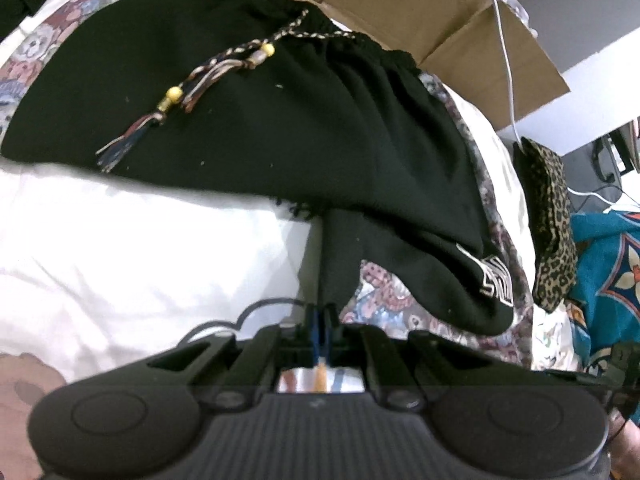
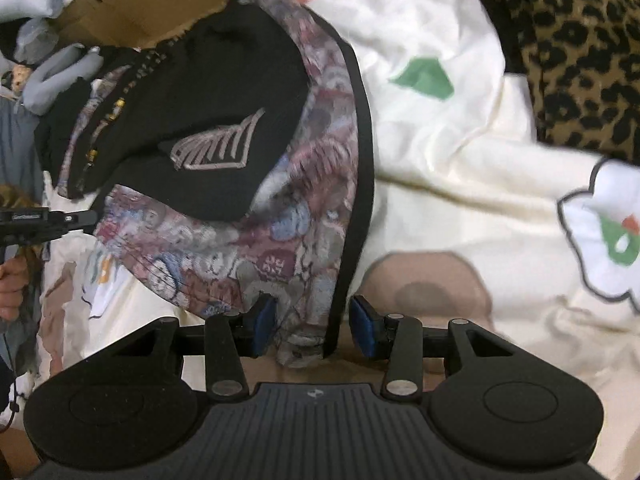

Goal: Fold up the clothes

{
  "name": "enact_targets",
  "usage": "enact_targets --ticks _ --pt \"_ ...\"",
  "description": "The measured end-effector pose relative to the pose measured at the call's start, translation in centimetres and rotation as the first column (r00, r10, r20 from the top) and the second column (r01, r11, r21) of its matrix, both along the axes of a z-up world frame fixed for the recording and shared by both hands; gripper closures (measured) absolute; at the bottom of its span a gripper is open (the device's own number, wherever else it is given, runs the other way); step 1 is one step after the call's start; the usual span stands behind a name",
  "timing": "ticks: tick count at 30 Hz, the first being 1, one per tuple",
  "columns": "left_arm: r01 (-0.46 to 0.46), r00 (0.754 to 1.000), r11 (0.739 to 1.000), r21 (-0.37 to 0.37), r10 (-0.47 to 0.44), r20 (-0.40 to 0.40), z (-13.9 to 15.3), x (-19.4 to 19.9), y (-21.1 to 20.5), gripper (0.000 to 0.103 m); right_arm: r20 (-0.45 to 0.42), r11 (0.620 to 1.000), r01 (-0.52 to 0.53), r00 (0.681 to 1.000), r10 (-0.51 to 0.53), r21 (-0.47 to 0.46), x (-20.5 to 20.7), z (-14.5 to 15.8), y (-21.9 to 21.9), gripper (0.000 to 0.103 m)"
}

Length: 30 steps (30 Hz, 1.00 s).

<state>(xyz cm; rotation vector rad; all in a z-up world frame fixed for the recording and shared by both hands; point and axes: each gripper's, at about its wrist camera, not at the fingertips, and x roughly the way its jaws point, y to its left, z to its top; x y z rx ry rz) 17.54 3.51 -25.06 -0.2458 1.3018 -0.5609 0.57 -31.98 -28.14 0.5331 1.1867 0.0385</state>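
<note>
Now the left gripper (image 1: 322,320) is pinching the black shorts (image 1: 240,120) at centre frame, while the right gripper (image 2: 312,330), jaws apart around the patterned hem (image 2: 304,344), should be closing squarely before lifting.

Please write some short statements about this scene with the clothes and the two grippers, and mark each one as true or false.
1. The left gripper is wide open. False: it is shut.
2. The black garment lies on a teddy-bear patterned fabric. True.
3. The right gripper has the patterned fabric's black-trimmed edge between its pads. True.
4. The braided drawstring carries red beads. False: the beads are yellow.
5. A leopard-print fabric lies beyond the cream sheet. True.
</note>
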Motion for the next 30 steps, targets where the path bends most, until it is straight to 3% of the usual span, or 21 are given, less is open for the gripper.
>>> enact_targets --ticks 1,2,4,7,18,30 --pt "0.006 1.000 1.000 0.003 -0.006 -0.002 0.0 -0.2 -0.1 0.100 -0.004 1.000 0.013 1.000 -0.013 0.008 0.0 -0.2 -0.1 0.056" --pt "0.012 1.000 1.000 0.005 -0.012 -0.005 -0.1 -0.4 -0.2 0.101 -0.005 0.999 0.028 1.000 -0.028 0.025 -0.1 -0.3 -0.3 0.074" --pt "0.021 1.000 1.000 0.002 -0.021 -0.017 0.1 -1.0 0.1 0.101 -0.002 0.999 0.033 0.999 -0.033 0.027 -0.2 0.2 -0.7 0.096" --pt "0.034 0.998 0.999 -0.025 -0.035 -0.042 0.4 -1.9 0.0 0.101 -0.001 0.999 0.014 1.000 -0.014 -0.030 -0.3 1.6 -0.9 0.098" --pt "0.194 0.977 0.974 -0.117 -0.203 -0.071 3.4 -5.4 -2.9 0.101 0.058 0.983 0.097 0.994 -0.089 -0.158 -1.4 9.0 -4.0 0.099" --pt "0.293 0.948 0.924 -0.246 -0.313 -0.047 5.4 -7.5 -4.6 0.101 0.096 0.961 0.147 0.987 -0.128 -0.236 -1.2 11.8 -6.0 0.099"
